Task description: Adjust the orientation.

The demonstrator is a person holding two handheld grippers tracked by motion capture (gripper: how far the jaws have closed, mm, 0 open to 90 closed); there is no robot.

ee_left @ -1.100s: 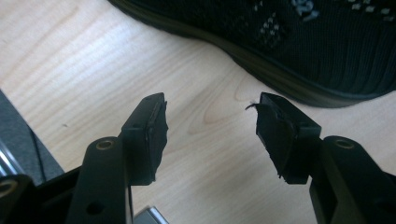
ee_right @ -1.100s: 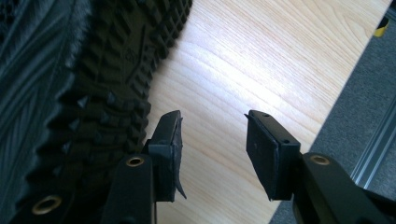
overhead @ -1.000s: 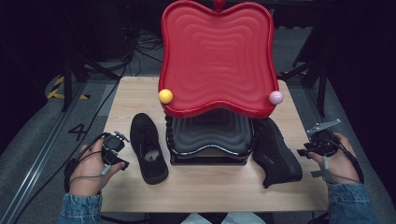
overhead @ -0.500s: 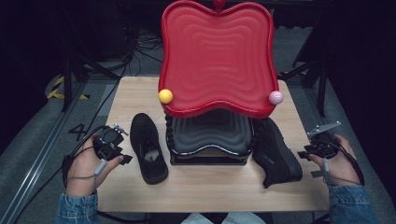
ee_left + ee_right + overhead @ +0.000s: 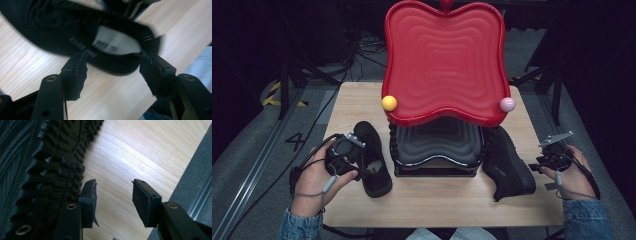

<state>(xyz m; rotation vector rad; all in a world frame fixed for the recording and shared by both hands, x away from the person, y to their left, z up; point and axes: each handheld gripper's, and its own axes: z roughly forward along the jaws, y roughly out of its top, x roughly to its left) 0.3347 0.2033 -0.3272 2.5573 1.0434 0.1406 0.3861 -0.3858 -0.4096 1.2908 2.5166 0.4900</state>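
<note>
A black shoe (image 5: 373, 161) lies left of the stand on the wooden table (image 5: 357, 102), opening up. My left gripper (image 5: 353, 156) hovers at its heel side. In the left gripper view, the left gripper (image 5: 113, 57) is open and its jaws have just been opening. The shoe's heel rim (image 5: 117, 66) sits at the tips, and the pads do not press on it. A second black shoe (image 5: 508, 169) lies on its side right of the stand. My right gripper (image 5: 539, 161) is beside it. In the right gripper view, the right gripper (image 5: 113, 185) is open on bare wood next to the treaded sole (image 5: 47, 157).
A red apple-shaped tray (image 5: 444, 60) rises over a black ribbed tray (image 5: 437, 145) at the table's middle. A yellow ball (image 5: 389, 103) and a pink ball (image 5: 507, 104) sit at its front corners. The table's right edge and grey floor (image 5: 197, 170) lie close to the right gripper.
My left hand has lifted and moved right, up to the left shoe's heel. The right hand and both shoes have stayed where they were.
</note>
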